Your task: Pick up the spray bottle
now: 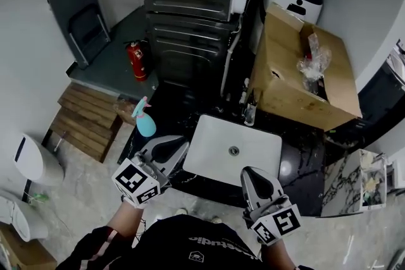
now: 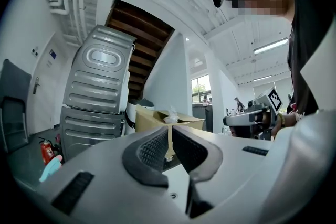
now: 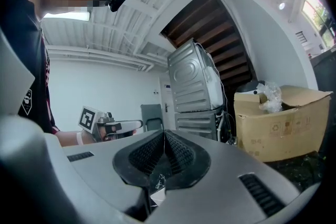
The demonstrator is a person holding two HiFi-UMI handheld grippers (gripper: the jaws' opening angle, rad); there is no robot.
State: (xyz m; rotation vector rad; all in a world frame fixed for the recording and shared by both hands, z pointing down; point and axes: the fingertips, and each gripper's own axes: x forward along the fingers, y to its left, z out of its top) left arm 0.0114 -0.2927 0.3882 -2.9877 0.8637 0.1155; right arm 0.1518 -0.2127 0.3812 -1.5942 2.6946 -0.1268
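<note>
Progress: nothing grasped yet | spray bottle (image 1: 144, 118) is standing on the black surface (image 1: 174, 104), centre-left, untouched | you are holding the left gripper (image 1: 171, 148) and the right gripper (image 1: 253, 175) closed, empty, just below | remaining: opening, reaching, gripping, lifting.

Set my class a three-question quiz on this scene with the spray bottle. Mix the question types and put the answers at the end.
1. True or false: the left gripper is shut on the spray bottle.
2. The spray bottle stands: A) in the sink; B) on the black counter, left of the sink; C) held between a gripper's fingers.
3. Which gripper is nearer the bottle?
Key: 1 false, its fingers are closed on nothing; 2 B; 3 the left gripper.
</note>
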